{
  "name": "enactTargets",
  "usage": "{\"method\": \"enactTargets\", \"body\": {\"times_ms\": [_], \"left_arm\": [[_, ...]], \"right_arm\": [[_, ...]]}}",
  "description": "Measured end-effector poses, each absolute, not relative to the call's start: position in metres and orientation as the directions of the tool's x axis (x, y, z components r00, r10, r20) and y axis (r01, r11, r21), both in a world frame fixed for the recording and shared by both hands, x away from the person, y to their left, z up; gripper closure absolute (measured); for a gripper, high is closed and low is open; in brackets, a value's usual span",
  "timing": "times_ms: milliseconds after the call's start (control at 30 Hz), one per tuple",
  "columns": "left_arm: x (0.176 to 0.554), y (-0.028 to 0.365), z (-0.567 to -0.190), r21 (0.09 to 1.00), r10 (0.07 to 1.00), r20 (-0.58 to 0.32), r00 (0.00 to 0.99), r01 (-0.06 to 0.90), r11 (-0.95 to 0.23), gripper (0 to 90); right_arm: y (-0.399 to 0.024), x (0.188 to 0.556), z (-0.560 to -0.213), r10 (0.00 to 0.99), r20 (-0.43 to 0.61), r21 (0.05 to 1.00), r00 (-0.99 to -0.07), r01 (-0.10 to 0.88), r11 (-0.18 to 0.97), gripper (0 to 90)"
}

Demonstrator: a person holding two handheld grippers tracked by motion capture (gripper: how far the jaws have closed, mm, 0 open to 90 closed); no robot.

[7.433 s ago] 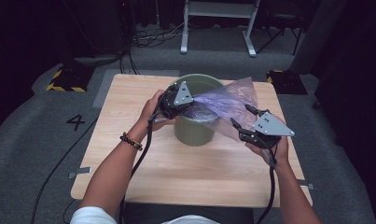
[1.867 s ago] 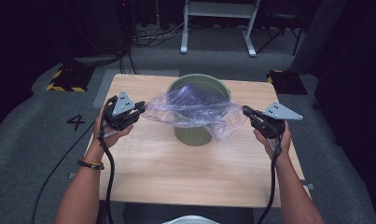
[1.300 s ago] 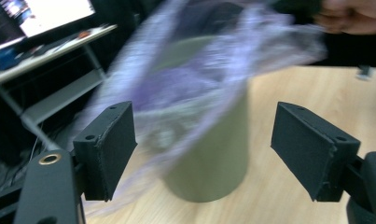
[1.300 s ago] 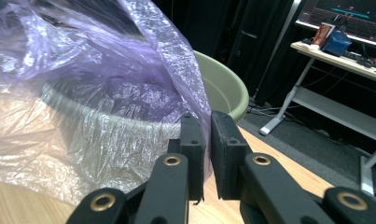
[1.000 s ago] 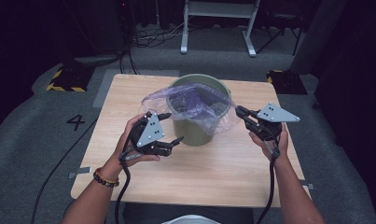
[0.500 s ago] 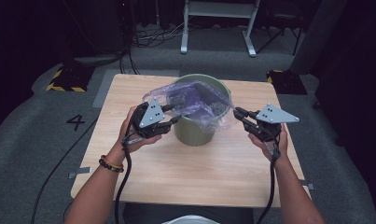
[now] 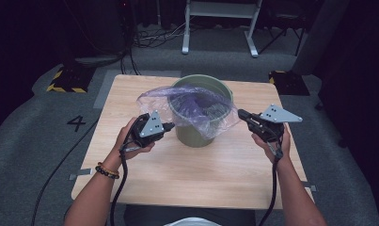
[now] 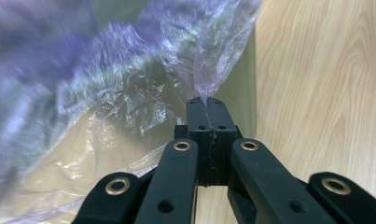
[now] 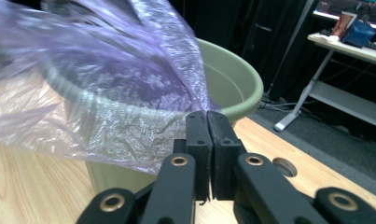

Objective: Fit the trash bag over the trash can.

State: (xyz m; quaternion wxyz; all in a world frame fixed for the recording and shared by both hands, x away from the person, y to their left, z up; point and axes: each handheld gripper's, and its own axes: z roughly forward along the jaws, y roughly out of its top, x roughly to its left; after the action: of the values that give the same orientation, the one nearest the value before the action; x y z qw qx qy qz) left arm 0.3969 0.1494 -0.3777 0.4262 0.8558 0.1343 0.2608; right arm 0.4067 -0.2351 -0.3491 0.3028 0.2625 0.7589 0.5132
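Observation:
A green bucket [image 7: 196,134] stands mid-table with a thin purple plastic bag [image 7: 192,101] draped over its mouth. My left gripper [image 7: 170,126] is at the bucket's left side. Its jaws have just been closing and are shut on the hanging edge of the bag [image 8: 129,84], pinched at the tips of the left gripper [image 8: 206,100], beside the bucket wall [image 8: 239,93]. My right gripper [image 7: 241,114] is at the bucket's right side. Its jaws have just closed a little further, and the right gripper [image 9: 206,114] is shut on the bag's [image 9: 106,70] edge, in front of the bucket rim [image 9: 232,79].
The wooden table [image 7: 177,174] has bare room in front of the bucket. On the grey floor are a painted number four [image 7: 77,123] and a yellow-and-black striped block [image 7: 65,80]. A white stand [image 7: 220,19] is behind the table.
My left gripper moved in toward the bucket's left side, sank a little and shut on the bag's edge. The right gripper stayed in place, holding the bag.

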Motion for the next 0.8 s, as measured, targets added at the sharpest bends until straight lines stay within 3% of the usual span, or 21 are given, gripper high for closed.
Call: {"method": "enactTargets", "body": {"times_ms": [233,433,500,567,633,700,800], "left_arm": [[0.406,0.152,-0.397,0.766,0.470,0.339,0.815,0.050,-0.641,90.0],[0.416,0.173,-0.401,0.804,0.536,0.301,0.789,0.092,-0.587,88.3],[0.417,0.176,-0.401,0.809,0.541,0.292,0.789,0.097,-0.579,80.0],[0.412,0.185,-0.400,0.821,0.564,0.294,0.771,0.098,-0.562,63.5],[0.404,0.191,-0.399,0.842,0.592,0.272,0.758,0.110,-0.528,56.0],[0.394,0.202,-0.396,0.860,0.598,0.261,0.758,0.099,-0.500,42.9],[0.375,0.222,-0.391,0.890,0.612,0.233,0.756,0.088,-0.448,32.7]], "right_arm": [[-0.239,0.417,-0.353,0.747,-0.175,0.935,-0.641,0.129,0.329,90.0],[-0.242,0.435,-0.358,0.786,-0.148,0.936,-0.601,0.172,0.308,90.0],[-0.243,0.437,-0.359,0.788,-0.137,0.938,-0.601,0.177,0.298,90.0],[-0.245,0.439,-0.360,0.792,-0.128,0.942,-0.597,0.177,0.286,90.0],[-0.245,0.438,-0.360,0.794,-0.137,0.943,-0.593,0.167,0.288,90.0],[-0.246,0.438,-0.359,0.794,-0.142,0.943,-0.590,0.162,0.289,90.0],[-0.248,0.437,-0.356,0.801,-0.142,0.946,-0.582,0.158,0.283,90.0]]}}
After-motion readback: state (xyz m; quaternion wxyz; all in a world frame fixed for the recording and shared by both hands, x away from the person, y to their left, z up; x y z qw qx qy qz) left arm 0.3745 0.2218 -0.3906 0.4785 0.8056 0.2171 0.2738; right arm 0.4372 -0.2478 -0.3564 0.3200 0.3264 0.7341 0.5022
